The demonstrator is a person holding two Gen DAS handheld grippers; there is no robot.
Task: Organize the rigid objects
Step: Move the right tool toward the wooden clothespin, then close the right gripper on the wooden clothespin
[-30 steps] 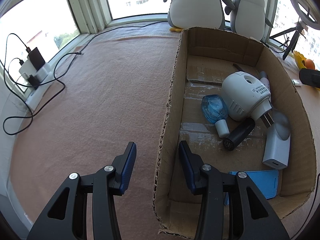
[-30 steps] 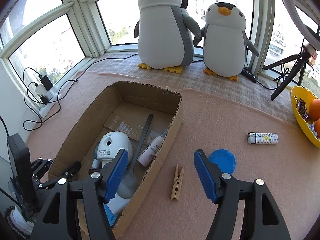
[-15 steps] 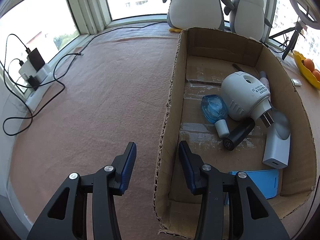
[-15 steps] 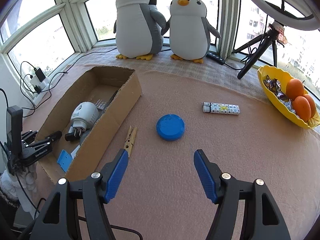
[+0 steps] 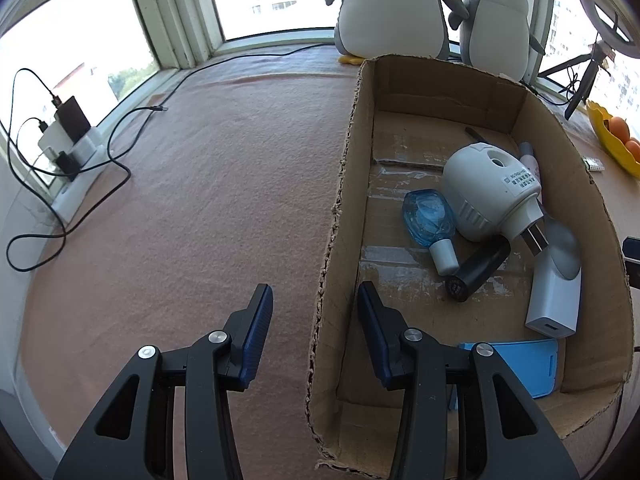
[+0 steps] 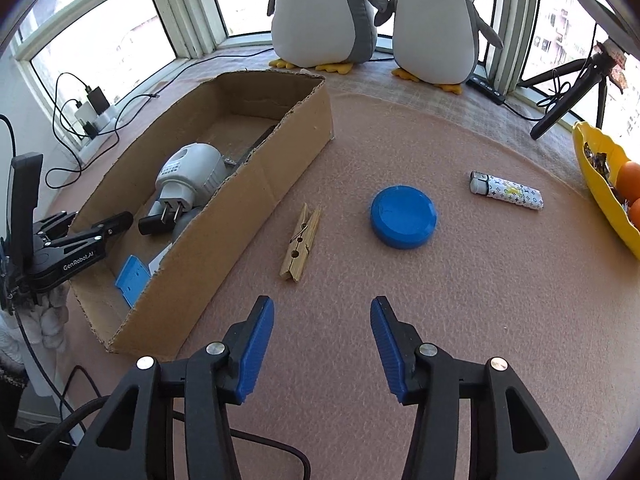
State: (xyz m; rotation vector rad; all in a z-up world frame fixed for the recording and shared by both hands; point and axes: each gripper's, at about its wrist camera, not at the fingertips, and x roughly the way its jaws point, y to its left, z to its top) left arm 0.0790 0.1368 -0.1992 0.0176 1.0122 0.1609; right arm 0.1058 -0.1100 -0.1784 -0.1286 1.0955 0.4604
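Pink felt (image 6: 400, 320): clothespin (image 6: 301, 247) beside cardboard box (image 6: 260, 184)

A cardboard box (image 6: 256, 184) sits at the left of the table. Just right of it lies a clothespin (image 6: 301, 242), then a round lid (image 6: 403, 222), then a lighter (image 6: 506, 196). Two plush penguins (image 6: 372, 16) stand at the far edge.

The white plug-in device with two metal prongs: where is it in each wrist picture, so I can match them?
Left wrist view: the white plug-in device lies right of centre, inside the cardboard box, prongs toward the lower right.
Right wrist view: it lies at middle left, inside the same box, prongs toward the lower left.
Shared landmark: the two plush penguins at the window.
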